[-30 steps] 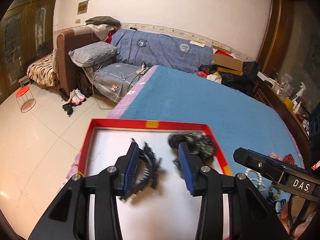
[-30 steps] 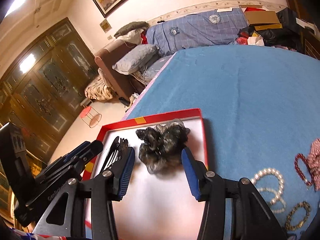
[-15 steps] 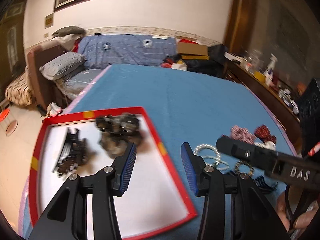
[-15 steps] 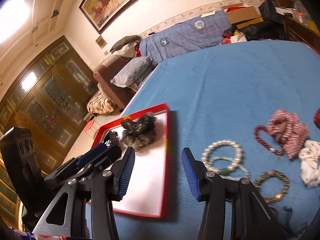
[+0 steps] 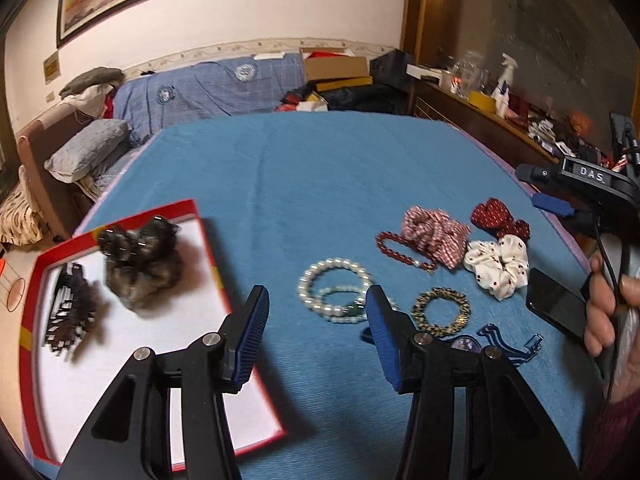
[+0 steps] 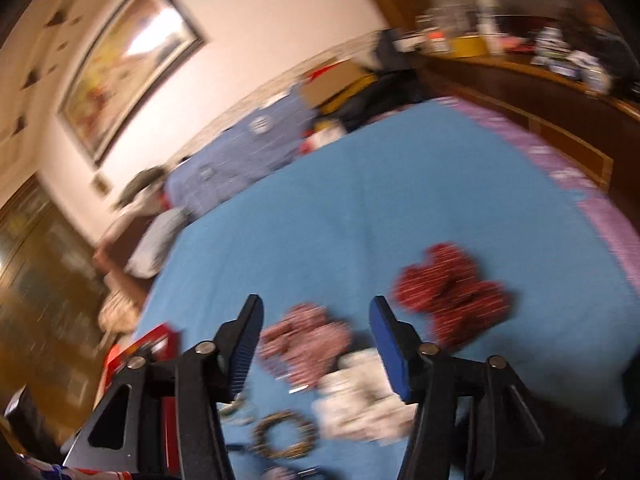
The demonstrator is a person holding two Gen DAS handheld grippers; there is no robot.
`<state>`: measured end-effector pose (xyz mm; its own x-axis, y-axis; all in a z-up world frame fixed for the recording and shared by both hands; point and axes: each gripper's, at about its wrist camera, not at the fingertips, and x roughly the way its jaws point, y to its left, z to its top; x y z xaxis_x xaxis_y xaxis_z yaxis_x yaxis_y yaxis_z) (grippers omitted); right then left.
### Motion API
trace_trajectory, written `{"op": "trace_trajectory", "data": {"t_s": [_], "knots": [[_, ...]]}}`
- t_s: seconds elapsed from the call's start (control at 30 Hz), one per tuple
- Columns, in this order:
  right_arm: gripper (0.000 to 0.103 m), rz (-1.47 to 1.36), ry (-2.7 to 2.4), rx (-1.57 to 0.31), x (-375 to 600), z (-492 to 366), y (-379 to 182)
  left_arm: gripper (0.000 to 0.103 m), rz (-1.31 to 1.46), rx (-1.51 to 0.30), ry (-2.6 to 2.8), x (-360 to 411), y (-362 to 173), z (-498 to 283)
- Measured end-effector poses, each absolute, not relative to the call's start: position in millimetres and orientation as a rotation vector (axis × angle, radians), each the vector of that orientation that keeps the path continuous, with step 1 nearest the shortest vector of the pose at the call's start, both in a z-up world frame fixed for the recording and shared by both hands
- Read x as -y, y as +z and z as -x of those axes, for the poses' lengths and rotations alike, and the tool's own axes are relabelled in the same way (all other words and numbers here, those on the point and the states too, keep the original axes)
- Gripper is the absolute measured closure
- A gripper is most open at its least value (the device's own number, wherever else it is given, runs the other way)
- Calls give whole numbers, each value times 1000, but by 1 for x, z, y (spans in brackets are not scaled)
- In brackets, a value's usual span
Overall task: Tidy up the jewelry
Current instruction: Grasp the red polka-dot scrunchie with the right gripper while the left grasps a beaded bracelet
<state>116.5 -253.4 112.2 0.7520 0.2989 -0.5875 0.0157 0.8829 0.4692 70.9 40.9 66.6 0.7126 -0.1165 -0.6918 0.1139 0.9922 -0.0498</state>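
A red tray with a white floor lies at the left on the blue blanket. In it are a dark scrunchie and a black hair clip. My left gripper hovers just right of the tray, its jaws opening and empty, with pearl bracelets on the blanket beyond them. Further right lie a red bead bracelet, a pink checked scrunchie, a dark red scrunchie, a white scrunchie and a leopard hair tie. My right gripper is also opening and empty above the pink scrunchie; its view is blurred.
A black phone and a blue ribbon piece lie near a hand at the right. A cluttered wooden shelf runs along the bed's right side. A sofa with a pillow stands beyond the left edge.
Both grippers have swung right, away from the tray and over the loose jewellery. The dark scrunchie and the clip stay in the tray. Both pairs of jaws stand wider.
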Motion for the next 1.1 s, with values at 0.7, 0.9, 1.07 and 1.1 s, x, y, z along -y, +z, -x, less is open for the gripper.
{"op": "trace_trajectory", "data": {"t_s": [0.7,0.9,1.07,1.1], "knots": [[21,-567,-19,-792,323,-140,79,28,-213,-944,-345,92,0,-116],[21,-561,-14,-798,320,-142,78,94,-240,-895,-306,88,-8,-117],[21,-529,-16,-814,316,-147,74,99,-128,-846,-306,58,6,-124],[21,-527,-14,-819,316,-148,74,99,-106,-829,-308,53,11,-122]]}}
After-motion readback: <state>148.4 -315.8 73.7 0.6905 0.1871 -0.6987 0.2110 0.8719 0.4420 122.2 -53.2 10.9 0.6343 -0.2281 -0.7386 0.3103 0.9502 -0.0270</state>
